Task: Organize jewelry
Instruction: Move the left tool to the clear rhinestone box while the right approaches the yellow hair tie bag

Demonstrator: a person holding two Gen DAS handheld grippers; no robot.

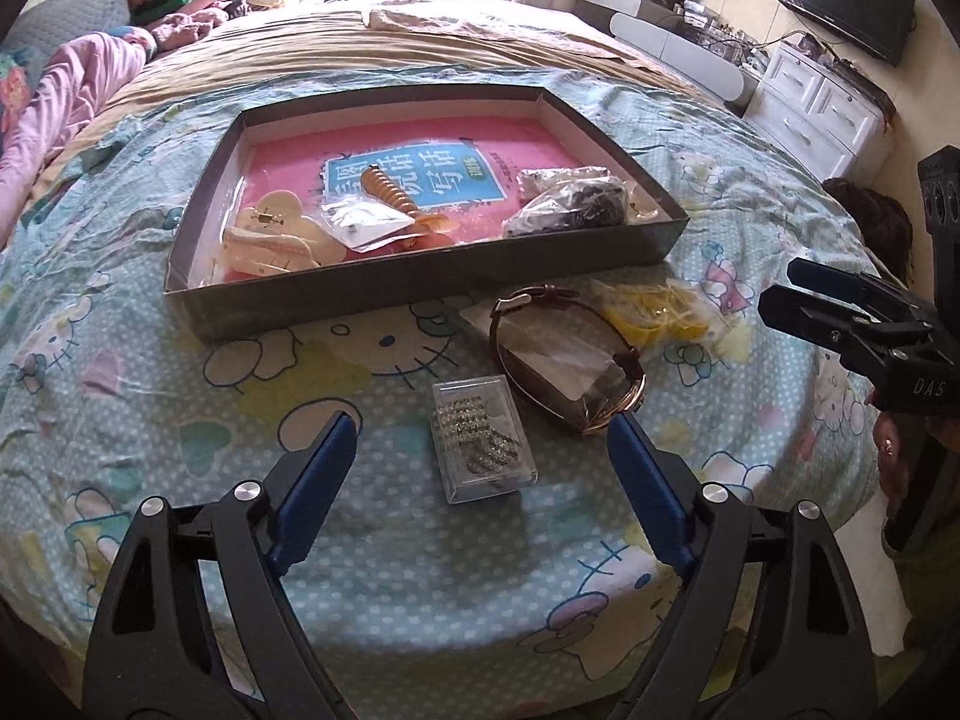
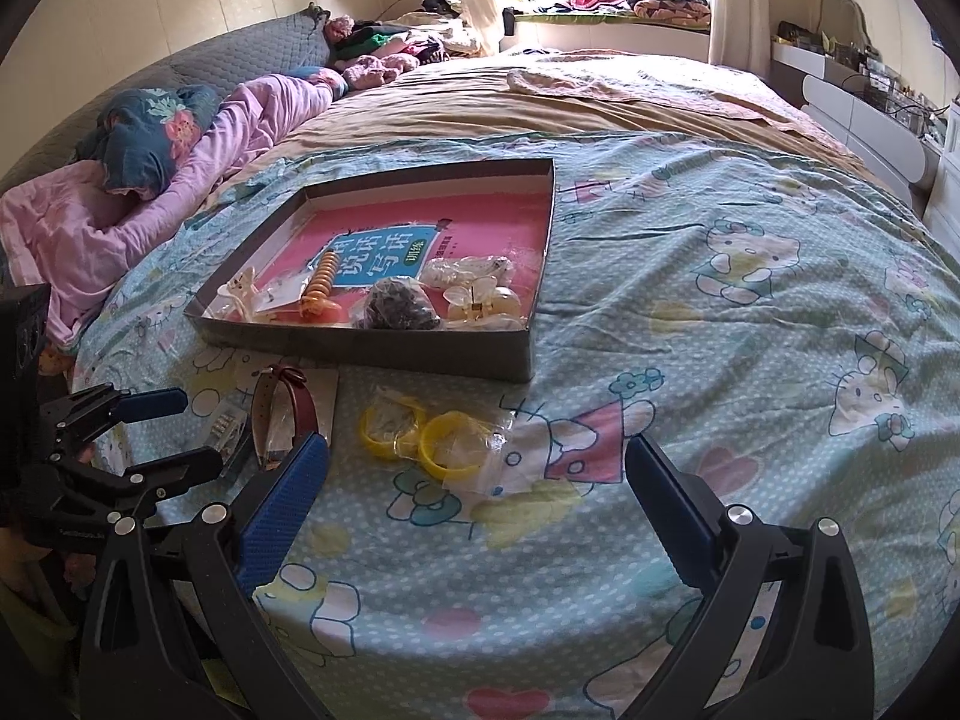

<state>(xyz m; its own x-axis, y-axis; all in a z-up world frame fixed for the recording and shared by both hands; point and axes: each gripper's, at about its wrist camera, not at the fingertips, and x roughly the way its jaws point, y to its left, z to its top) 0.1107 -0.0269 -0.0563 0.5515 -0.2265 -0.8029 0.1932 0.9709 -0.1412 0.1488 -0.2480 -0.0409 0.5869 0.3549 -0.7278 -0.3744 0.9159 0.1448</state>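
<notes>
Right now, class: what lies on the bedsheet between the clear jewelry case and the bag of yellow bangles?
The brown-strapped wristwatch lies between the clear jewelry case and the bag of yellow bangles. The left wrist view shows it best.

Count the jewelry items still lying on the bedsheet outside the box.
3: clear case of rhinestone pieces nearest the left gripper, watch beside it, bagged yellow bangles beyond. Nothing else visible.
</notes>
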